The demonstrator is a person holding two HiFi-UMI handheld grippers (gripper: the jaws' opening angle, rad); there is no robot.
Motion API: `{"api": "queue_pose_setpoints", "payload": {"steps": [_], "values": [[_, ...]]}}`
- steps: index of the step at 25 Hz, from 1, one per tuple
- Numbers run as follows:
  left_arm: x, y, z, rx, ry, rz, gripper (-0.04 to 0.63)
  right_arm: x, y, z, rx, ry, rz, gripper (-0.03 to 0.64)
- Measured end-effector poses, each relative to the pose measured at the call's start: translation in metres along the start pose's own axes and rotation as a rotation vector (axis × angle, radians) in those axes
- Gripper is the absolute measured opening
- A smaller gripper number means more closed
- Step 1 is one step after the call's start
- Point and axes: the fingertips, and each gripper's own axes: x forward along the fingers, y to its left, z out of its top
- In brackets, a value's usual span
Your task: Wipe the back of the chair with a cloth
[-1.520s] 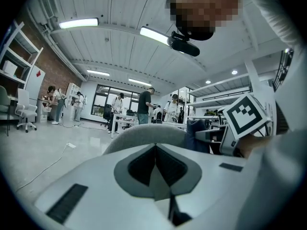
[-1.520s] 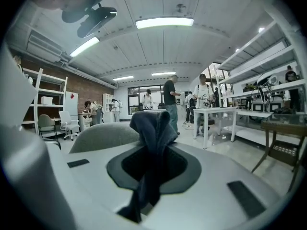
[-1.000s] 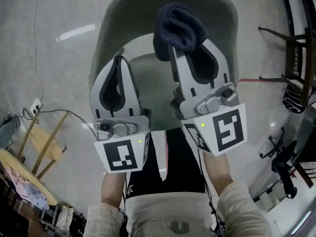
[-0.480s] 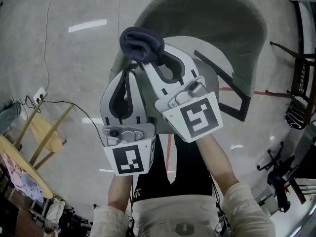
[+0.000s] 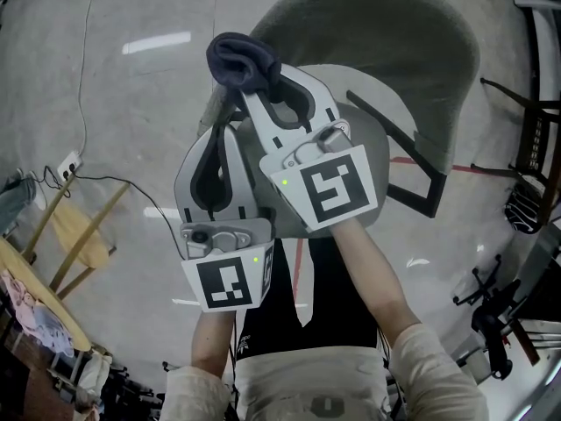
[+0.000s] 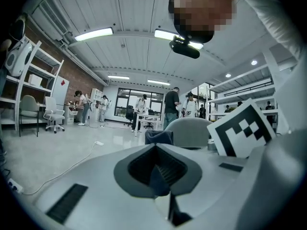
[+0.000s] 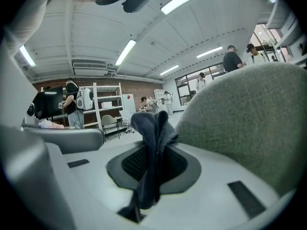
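Observation:
The chair's grey-green back [image 5: 386,24] curves round its pale seat [image 5: 377,121] in the upper right of the head view. A dark blue cloth [image 5: 244,60] is bunched in my right gripper [image 5: 254,90], which is shut on it at the left end of the chair back. In the right gripper view the cloth [image 7: 151,143] hangs between the jaws, with the chair back [image 7: 249,114] close on the right. My left gripper [image 5: 228,117] is just below and left of the right one, shut and holding nothing. Its own view shows the cloth [image 6: 158,137] and the chair back [image 6: 192,131] beyond its tips.
A wooden stool [image 5: 79,244] and a power strip with its cable [image 5: 70,165] sit on the floor at left. Dark chair frames [image 5: 535,147] and a black stand [image 5: 491,314] are at right. Several people [image 6: 172,104] stand far off in the room.
My right gripper has carried the cloth leftward from the middle of the chair back to its left end. The left gripper has stayed shut beside it.

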Motion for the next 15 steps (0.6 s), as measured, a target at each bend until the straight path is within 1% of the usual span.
{"api": "queue_pose_setpoints", "payload": {"steps": [4, 11, 15], "values": [[0.003, -0.005, -0.004, -0.001, 0.008, -0.009, 0.015, -0.002, -0.014, -0.001, -0.01, 0.005, -0.036, 0.058], [0.009, -0.018, -0.012, 0.006, 0.022, -0.041, 0.015, -0.013, -0.047, -0.001, -0.024, 0.002, -0.133, 0.059], [0.017, -0.028, -0.014, 0.015, 0.032, -0.067, 0.015, -0.026, -0.084, -0.004, -0.008, -0.007, -0.237, 0.058]]}}
